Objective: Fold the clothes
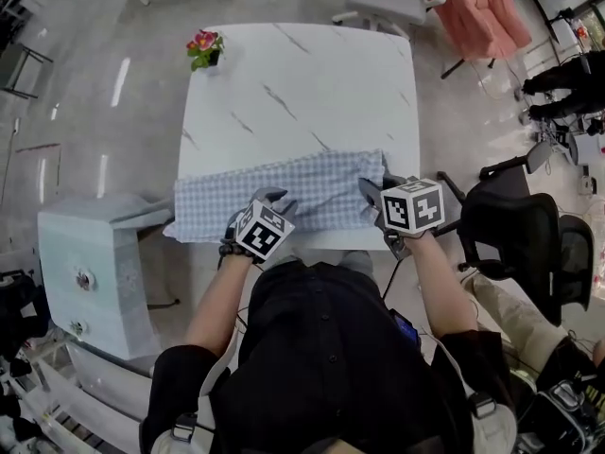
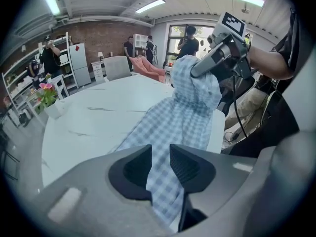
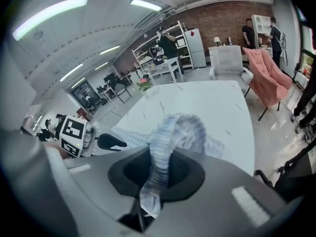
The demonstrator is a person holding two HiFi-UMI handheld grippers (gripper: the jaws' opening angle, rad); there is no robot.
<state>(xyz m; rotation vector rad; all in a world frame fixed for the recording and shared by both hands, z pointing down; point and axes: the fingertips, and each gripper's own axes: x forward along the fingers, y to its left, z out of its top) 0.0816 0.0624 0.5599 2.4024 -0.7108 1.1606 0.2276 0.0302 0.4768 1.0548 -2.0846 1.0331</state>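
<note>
A blue-and-white checked garment (image 1: 284, 197) lies stretched along the near edge of the white marble table (image 1: 302, 83), with its left end hanging over the edge. My left gripper (image 1: 273, 198) is shut on the garment's near hem, and the left gripper view shows cloth (image 2: 177, 117) pinched between the dark pads (image 2: 185, 167). My right gripper (image 1: 371, 193) is shut on the garment's right end. There it holds a bunched fold (image 3: 170, 132) lifted off the table. The right gripper (image 2: 198, 71) also shows in the left gripper view, raising the cloth.
A potted flower (image 1: 204, 47) stands at the table's far left corner. A white cabinet (image 1: 90, 272) sits left of the table and a black office chair (image 1: 525, 244) to the right. A pink cloth (image 1: 487, 12) drapes a chair behind. People stand by shelves in the background.
</note>
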